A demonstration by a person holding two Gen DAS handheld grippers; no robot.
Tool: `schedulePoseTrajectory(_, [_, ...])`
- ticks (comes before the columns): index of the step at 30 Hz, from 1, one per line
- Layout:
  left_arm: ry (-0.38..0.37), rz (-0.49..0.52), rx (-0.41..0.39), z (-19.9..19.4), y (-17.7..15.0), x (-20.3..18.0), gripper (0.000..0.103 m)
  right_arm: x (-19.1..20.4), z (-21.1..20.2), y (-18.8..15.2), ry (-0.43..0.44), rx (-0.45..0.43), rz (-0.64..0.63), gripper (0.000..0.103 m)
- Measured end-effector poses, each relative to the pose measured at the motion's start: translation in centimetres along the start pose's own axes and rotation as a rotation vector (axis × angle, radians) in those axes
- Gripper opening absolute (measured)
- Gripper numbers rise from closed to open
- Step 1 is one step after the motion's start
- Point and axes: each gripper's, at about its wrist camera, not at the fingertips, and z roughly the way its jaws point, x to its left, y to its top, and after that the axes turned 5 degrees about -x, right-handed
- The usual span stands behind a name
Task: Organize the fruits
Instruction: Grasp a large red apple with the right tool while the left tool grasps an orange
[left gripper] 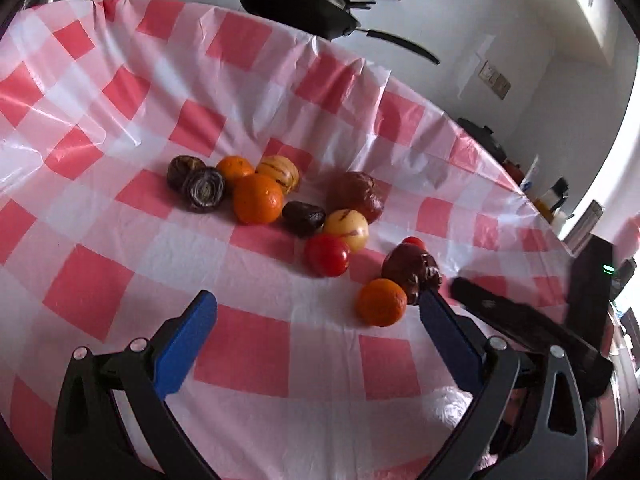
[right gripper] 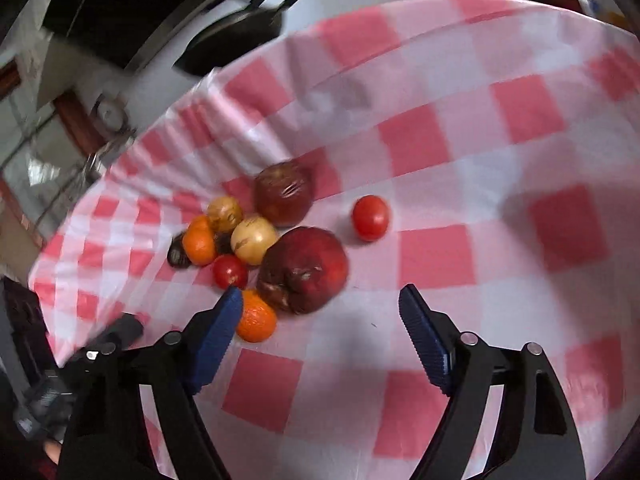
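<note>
Fruits lie in a loose heap on the red-and-white checked cloth point(left gripper: 256, 364): oranges point(left gripper: 258, 199), yellow striped fruits point(left gripper: 346, 230), tomatoes point(left gripper: 327, 255) and dark brown fruits point(left gripper: 204, 190). My left gripper point(left gripper: 316, 300) is open and empty, short of the heap, with a lone orange point(left gripper: 381, 302) just inside its right finger. My right gripper point(right gripper: 320, 294) is open too. A wrinkled dark red fruit point(right gripper: 304, 270) lies just beyond its fingertips, untouched. An orange point(right gripper: 256, 320) sits against its left finger, and one tomato point(right gripper: 370, 218) lies apart, farther off.
A black frying pan point(left gripper: 296, 4) rests beyond the cloth's far edge, by the wall. Bottles and a dark pot point(left gripper: 552, 196) stand at the far right corner. The right gripper's black finger point(left gripper: 520, 320) reaches in beside my left gripper.
</note>
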Motion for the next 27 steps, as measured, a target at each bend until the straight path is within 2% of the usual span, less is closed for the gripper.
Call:
schedulePoseTrajectory(6, [-0.004, 0.025, 0.017, 0.2, 0.1, -0.6, 0.101, -0.4, 2.8, 1.6, 0.011, 0.058, -0.067, 0.076])
schedulePoseTrajectory(8, [-0.009, 0.035, 0.018, 0.1, 0.0, -0.8, 0.101, -0.8, 3.5, 1.8, 0.061, 0.074, -0.048, 0.076])
schedulePoseTrajectory(14, [-0.008, 0.006, 0.047, 0.5, 0.0, -0.3, 0.101, -0.6, 5.0, 2.3, 0.128, 0.099, -0.036, 0.076])
schedulePoseTrajectory(19, [-0.007, -0.002, 0.060, 0.6, -0.1, -0.1, 0.101, 1.0, 6.7, 2.3, 0.110, 0.144, -0.098, 0.074])
schedulePoseTrajectory(21, [-0.008, 0.001, 0.066, 0.7, -0.1, -0.2, 0.101, 1.4, 7.4, 2.3, 0.086, 0.168, -0.120, 0.069])
schedulePoseTrajectory(27, [-0.009, 0.023, 0.082, 0.9, -0.3, -0.4, 0.101, 2.1, 7.6, 2.1, -0.008, 0.147, -0.141, 0.063])
